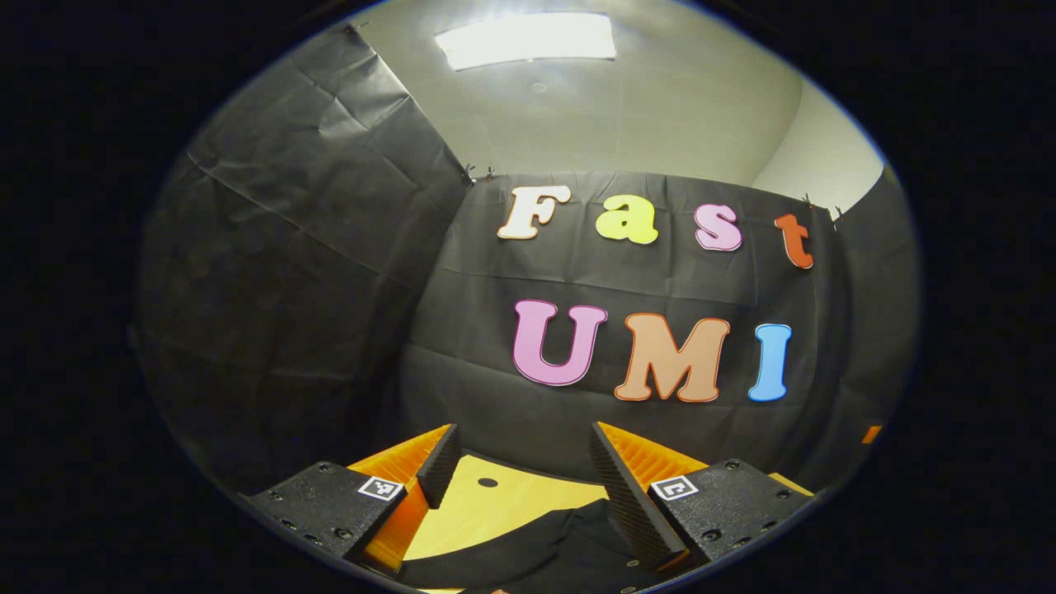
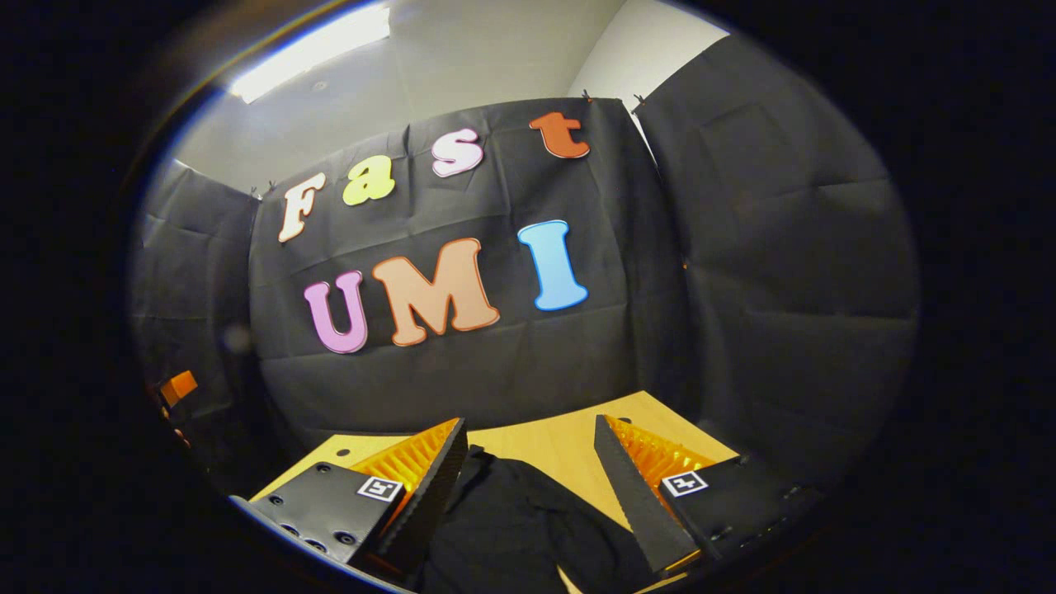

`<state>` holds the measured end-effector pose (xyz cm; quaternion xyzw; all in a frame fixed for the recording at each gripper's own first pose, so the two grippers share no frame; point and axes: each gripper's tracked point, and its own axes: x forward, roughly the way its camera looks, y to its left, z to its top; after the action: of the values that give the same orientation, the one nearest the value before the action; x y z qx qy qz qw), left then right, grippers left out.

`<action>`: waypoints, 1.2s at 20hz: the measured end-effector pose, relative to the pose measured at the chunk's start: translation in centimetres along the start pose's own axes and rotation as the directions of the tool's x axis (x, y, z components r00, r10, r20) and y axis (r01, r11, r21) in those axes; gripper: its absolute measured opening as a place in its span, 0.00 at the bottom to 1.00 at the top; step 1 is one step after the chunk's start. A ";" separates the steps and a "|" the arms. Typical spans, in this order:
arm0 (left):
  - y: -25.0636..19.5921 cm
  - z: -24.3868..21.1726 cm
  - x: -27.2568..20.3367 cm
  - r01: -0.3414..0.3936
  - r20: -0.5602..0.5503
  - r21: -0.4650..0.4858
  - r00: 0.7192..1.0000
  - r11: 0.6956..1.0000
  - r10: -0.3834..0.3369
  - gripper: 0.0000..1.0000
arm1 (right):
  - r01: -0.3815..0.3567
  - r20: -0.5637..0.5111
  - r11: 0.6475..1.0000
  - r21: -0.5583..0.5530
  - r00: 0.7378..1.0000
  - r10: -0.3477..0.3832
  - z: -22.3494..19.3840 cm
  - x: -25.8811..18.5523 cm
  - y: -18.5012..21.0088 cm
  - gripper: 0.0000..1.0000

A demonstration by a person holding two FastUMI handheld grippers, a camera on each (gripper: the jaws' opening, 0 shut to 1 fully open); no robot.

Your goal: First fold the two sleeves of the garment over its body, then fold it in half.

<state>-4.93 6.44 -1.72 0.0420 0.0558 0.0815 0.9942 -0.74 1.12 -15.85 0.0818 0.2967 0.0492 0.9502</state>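
Garment of black fabric (image 2: 511, 528) lies on the light wooden table (image 2: 561, 441), probably unfolded. Left gripper (image 1: 528, 470) and right gripper (image 2: 532, 462) hover above it, jaws apart, holding nothing.

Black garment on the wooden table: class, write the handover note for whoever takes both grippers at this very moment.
Left gripper: open, holding nothing, raised above the near part of the black garment.
Right gripper: open, holding nothing, above the garment.
The garment lies on the wooden table, in front of the black cloth wall.
Done: no fold can be confirmed; too little of the garment shows between the fingers.
Left: fold both sleeves over the body, then fold the garment in half.
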 end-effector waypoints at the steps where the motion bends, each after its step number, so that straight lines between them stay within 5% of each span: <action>1: -0.1 -0.2 0.1 0.001 -0.005 -0.006 1.000 1.000 -0.001 0.92 | 0.028 -0.036 1.000 -0.014 0.999 -0.029 -1.4 0.2 -1.4 0.97; 5: -0.2 -1.2 0.4 0.003 -0.025 -0.012 1.000 1.000 -0.003 0.93 | 0.141 -0.253 0.988 -0.063 0.956 -0.152 -10.7 0.7 -6.9 0.98; 11: -0.3 -1.9 1.1 0.010 -0.042 -0.002 0.999 1.000 -0.010 0.92 | 0.192 -0.560 0.976 -0.104 0.800 -0.217 -24.5 0.8 -11.5 0.99; 20: 1.0 -3.3 1.9 -0.024 -0.069 -0.005 0.997 1.000 0.023 0.92 | 0.176 -0.715 0.970 -0.166 0.656 -0.241 -31.9 -0.1 -12.5 0.94; 24: 0.7 -4.4 2.6 -0.025 -0.086 -0.029 0.996 0.999 0.023 0.93 | 0.178 -0.682 0.970 -0.165 0.690 -0.243 -31.7 0.0 -12.6 1.00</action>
<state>-3.03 7.93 -6.32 0.0244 0.0965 0.0959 0.9904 -18.30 -7.25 -43.87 -0.0182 0.6375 -0.0202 0.7700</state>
